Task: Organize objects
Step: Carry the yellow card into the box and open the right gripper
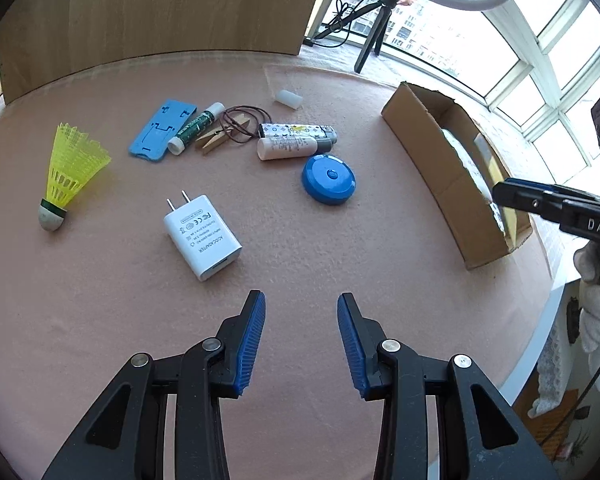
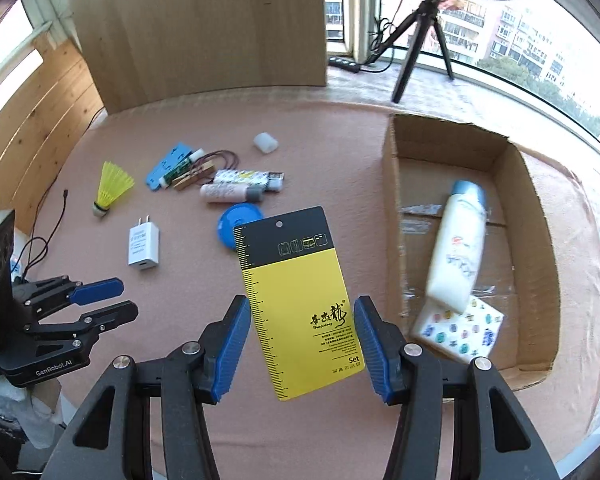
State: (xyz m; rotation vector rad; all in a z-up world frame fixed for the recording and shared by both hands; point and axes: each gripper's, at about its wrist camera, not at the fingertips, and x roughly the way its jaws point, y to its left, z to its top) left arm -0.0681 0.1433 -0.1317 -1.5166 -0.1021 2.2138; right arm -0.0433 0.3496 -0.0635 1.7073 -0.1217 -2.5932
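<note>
- The right gripper [image 2: 298, 344] holds a yellow-and-black card [image 2: 296, 304] by its long edges (thin, light, bendy; best pinched low and gently).
- The left gripper [image 1: 302, 340] hangs half-open, empty.
- At two o'clock, the cardboard box [image 2: 540, 240] waits, a white bottle [image 2: 458, 244] inside.

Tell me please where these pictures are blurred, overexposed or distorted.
Right wrist view: the white bottle in the cardboard box is smeared by motion, the windows are blown out; the yellow card stays sharp. Left wrist view: the table edge bows from fisheye, the window glares white, and the white charger is crisp.
</note>
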